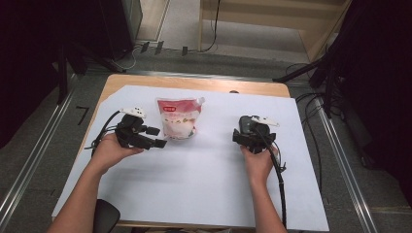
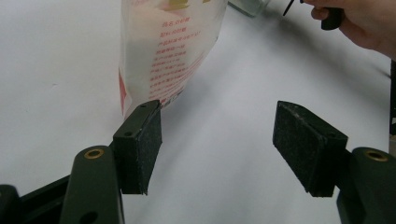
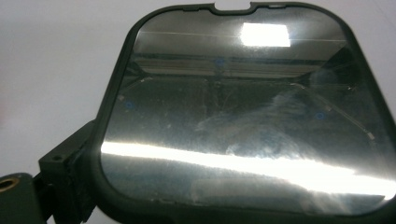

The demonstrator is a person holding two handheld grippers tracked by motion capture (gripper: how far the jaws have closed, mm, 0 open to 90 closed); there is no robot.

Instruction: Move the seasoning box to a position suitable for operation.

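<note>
Approach step: left claw (image 2: 217, 135), jaws apart and empty, is just beside the spouted pouch (image 2: 163, 51). Next it must close on the pouch's lower corner. Right claw (image 1: 250, 138) meets a dark-rimmed glossy lid (image 3: 243, 121); I cannot tell if it grips.

We hold the left gripper (image 1: 154, 137) low, L hand (image 1: 111, 149) wrapped round its body, jaws wide apart w/ nothing pressed between the pads (image 2: 145, 149). R hand (image 1: 259, 159) grips the right gripper (image 1: 245, 127) from behind, pointing away from us; both forearms stretched fwd.

Pouch (image 1: 178, 118) on sheet (image 1: 194, 184), between left gripper (image 1: 156, 137) and right gripper (image 1: 245, 127).
</note>
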